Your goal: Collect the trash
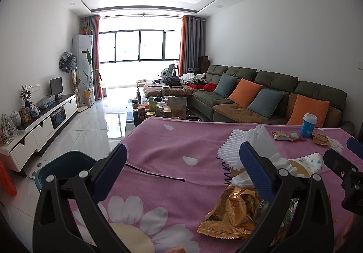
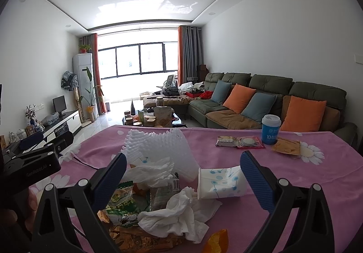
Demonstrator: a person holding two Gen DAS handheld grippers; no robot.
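A pile of trash lies on the pink flowered tablecloth [image 1: 177, 153]: a gold wrapper [image 1: 231, 212], white foam netting [image 1: 247, 144], crumpled tissue [image 2: 179, 214], a tipped paper cup [image 2: 220, 182] and a green snack bag [image 2: 122, 203]. My left gripper [image 1: 183, 169] is open and empty, left of the pile. My right gripper [image 2: 183, 175] is open and empty, straddling the pile above the tissue and cup. Farther back lie two snack wrappers [image 2: 238, 141], a gold wrapper [image 2: 285, 146] and a blue cup [image 2: 270, 128]. An orange peel [image 2: 215, 241] lies at the front.
A dark teal bin [image 1: 63, 169] stands on the floor off the table's left edge. A black cable [image 1: 154, 174] lies on the cloth. A green sofa [image 1: 272, 96] runs along the right wall, with a cluttered coffee table [image 1: 158, 107] behind the table and a TV cabinet [image 1: 43, 123] on the left.
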